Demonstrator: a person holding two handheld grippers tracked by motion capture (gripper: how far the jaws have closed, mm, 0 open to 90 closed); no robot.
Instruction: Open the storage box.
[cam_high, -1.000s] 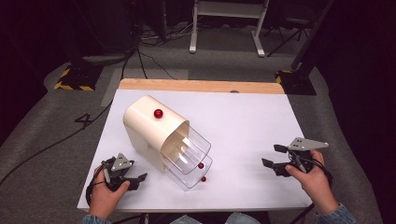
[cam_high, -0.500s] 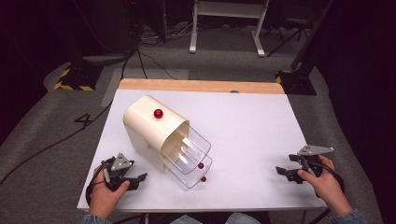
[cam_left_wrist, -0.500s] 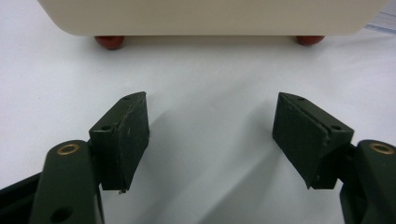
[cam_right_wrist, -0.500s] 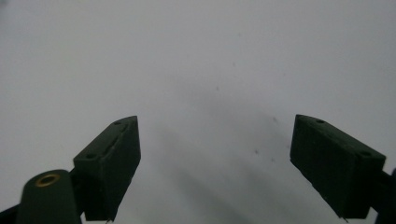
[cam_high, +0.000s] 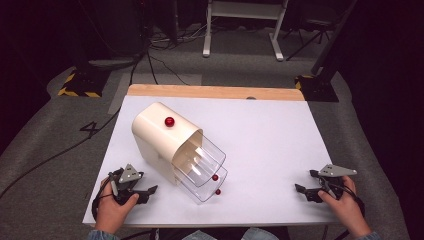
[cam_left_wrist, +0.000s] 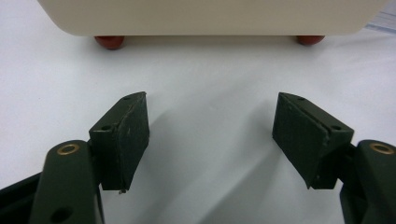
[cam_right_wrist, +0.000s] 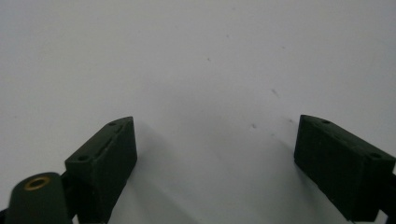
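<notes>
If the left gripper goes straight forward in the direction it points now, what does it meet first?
Probably the cream box. In the left gripper view its side wall, on red feet, lies straight ahead of the open left gripper, with bare white table between them. How far away it is remains unclear.

One cream box (cam_high: 160, 137), two clear curved covers (cam_high: 202, 162), three red knobs (cam_high: 169, 121), two grippers (cam_high: 142, 192).

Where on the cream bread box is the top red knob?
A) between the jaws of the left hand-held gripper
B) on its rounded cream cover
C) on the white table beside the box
B: the red knob sits on the rounded cover of the cream bread box, in the high view.
</notes>
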